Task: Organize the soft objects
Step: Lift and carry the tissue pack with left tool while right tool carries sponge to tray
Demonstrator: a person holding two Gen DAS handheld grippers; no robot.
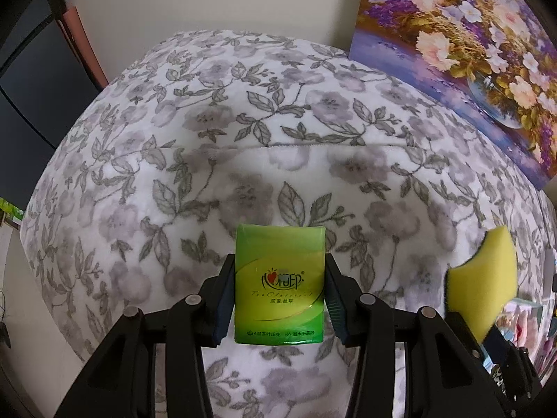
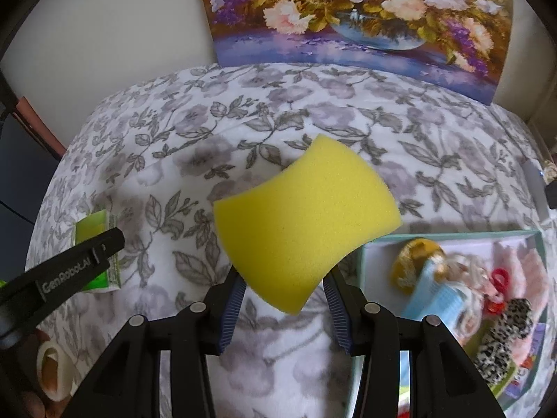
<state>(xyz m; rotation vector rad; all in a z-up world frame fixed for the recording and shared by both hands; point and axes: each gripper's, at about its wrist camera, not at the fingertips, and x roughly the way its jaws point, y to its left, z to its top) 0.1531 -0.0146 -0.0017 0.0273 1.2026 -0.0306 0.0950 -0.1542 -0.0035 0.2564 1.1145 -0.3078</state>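
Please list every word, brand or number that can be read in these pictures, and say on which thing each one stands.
"GenRobot.AI": on the left claw's black finger.
"Tea Classical", faint and uncertain: on the green tissue pack.
Chinese brand characters and small lines on the same pack: too small to read surely.
Yellow sponge: no text.

Both wrist cameras look steeply down, close over the floral blanket (image 1: 278, 132), facing its far edge. Both share the blanket and the flower painting (image 2: 355, 17) leaning there; the right view also reaches the box (image 2: 362, 261) at the blanket's right edge.
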